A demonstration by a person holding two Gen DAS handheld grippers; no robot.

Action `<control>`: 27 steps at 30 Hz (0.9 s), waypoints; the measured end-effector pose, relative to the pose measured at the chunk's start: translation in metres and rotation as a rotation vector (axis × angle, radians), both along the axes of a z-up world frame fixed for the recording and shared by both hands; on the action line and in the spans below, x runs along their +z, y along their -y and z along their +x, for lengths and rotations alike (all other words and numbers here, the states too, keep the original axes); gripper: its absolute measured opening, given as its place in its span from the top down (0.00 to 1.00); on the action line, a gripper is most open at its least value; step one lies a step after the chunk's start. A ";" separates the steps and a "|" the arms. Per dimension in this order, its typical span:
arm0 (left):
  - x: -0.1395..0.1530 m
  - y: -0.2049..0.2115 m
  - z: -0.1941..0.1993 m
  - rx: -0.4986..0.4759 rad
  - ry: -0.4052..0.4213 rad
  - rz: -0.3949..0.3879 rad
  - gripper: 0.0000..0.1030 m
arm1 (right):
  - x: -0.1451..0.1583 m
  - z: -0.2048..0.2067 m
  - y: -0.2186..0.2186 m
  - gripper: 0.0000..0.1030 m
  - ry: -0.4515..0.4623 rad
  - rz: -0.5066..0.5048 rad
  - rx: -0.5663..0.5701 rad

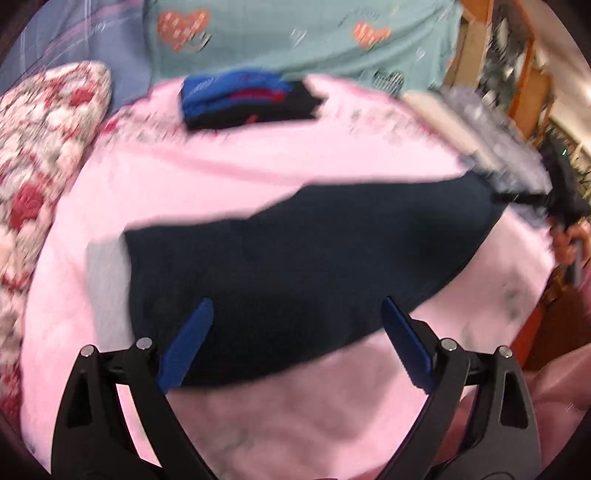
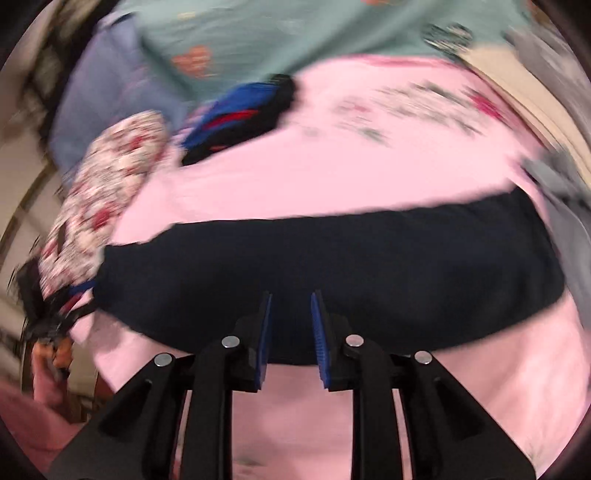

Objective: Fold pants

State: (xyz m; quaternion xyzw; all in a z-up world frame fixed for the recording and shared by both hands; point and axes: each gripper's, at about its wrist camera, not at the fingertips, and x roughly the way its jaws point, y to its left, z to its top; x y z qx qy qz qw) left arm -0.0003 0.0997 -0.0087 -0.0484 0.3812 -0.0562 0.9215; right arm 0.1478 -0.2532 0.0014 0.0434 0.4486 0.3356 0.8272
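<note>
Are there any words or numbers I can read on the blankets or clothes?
None can be read.
Pink sheet: a band of dark marks near its far edge, too blurred to tell whether it is writing or pattern.
Green blanket: pale scribbles beside the hearts, blurred beyond reading.
Blue clothes pile: red stripes only, no letters visible.
Dark pants: plain, nothing on them.

Legible text, labels, brands, numbers, signs: none. Both views are motion-blurred. The heart motifs on the teal cloth (image 1: 295,33) and the faint floral print on the pink sheet (image 2: 388,107) carry marks too smeared to tell whether any are lettering.
</note>
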 end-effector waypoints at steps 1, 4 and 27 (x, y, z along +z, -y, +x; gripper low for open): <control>0.001 0.004 0.006 -0.013 0.009 -0.004 0.09 | 0.005 -0.006 -0.023 0.78 0.028 0.012 0.073; -0.018 0.009 0.023 0.010 -0.069 0.026 0.09 | 0.000 -0.017 -0.075 0.77 0.041 0.003 0.236; -0.041 0.005 0.061 -0.088 -0.148 -0.190 0.06 | -0.021 0.079 -0.250 0.58 -0.046 -0.036 0.548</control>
